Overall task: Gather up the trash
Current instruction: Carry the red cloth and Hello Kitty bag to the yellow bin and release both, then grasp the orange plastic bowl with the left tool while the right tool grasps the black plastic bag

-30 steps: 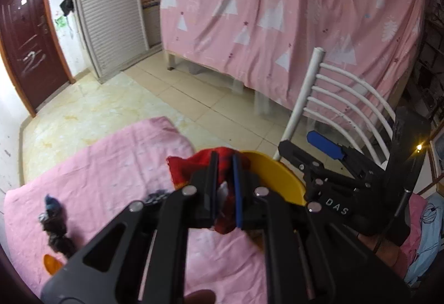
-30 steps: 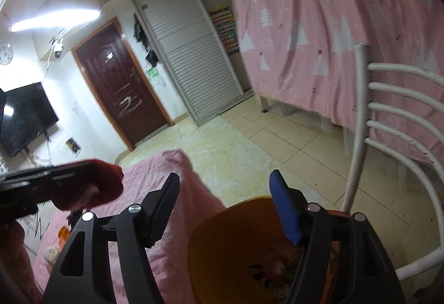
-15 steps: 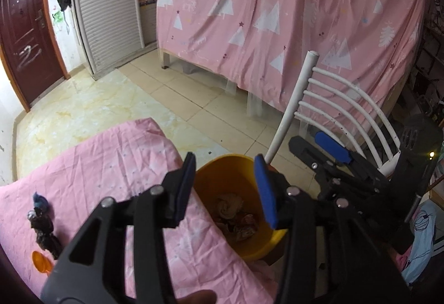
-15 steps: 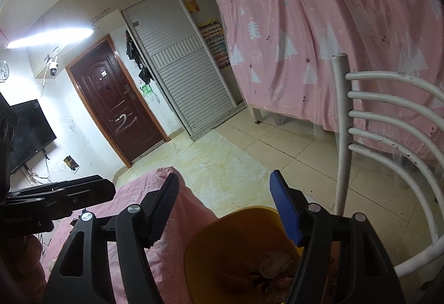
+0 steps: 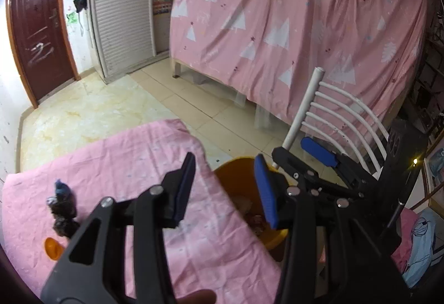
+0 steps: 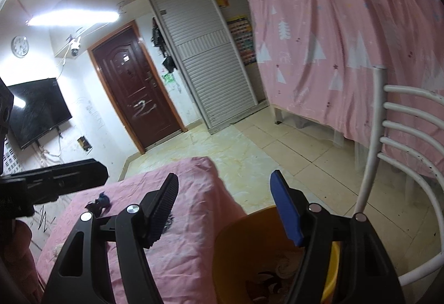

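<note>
A yellow bucket [image 5: 236,173] stands at the right end of the pink-covered table [image 5: 125,159], with crumpled trash [image 5: 256,219] inside. My left gripper [image 5: 224,188] hangs open over the table edge and the bucket's rim, with nothing between its fingers. My right gripper [image 6: 224,206] is open and empty too, above the bucket [image 6: 249,243]. The right gripper [image 5: 305,156] also shows beyond the bucket in the left wrist view. Dark scraps [image 5: 62,209] and a small orange piece [image 5: 52,247] lie on the cloth at the left. The dark scraps [image 6: 100,202] also show in the right wrist view.
A white slatted chair [image 5: 333,115] stands right behind the bucket. A pink sheet [image 5: 291,26] hangs over a bed frame beyond. Tiled floor [image 5: 97,109] runs to a brown door [image 5: 36,26] and a shuttered wardrobe [image 5: 122,12].
My left gripper was shut on a red wrapper over the bucket. It opened, the wrapper is gone from its jaws, and it drew back. Both grippers rose a little.
</note>
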`<action>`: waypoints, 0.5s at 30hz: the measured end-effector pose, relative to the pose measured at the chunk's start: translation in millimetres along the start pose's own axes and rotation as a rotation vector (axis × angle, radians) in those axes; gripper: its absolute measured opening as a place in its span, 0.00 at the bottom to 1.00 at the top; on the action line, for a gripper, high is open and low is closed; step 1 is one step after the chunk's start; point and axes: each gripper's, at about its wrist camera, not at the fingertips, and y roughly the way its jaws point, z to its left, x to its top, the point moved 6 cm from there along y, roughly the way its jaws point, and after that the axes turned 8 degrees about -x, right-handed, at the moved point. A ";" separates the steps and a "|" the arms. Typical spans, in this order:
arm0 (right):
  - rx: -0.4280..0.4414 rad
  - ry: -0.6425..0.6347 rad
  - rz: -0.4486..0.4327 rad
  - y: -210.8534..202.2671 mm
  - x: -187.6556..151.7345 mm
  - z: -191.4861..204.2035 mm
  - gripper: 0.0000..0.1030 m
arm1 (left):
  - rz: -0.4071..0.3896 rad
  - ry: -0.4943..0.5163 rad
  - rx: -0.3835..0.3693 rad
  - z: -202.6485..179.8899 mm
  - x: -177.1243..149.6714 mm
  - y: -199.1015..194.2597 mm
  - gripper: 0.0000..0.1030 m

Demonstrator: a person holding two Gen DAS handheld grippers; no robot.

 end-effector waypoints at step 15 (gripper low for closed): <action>0.080 -0.112 0.070 15.5 -22.7 71.3 0.65 | -0.057 -0.053 0.185 118.7 -19.8 -71.6 0.52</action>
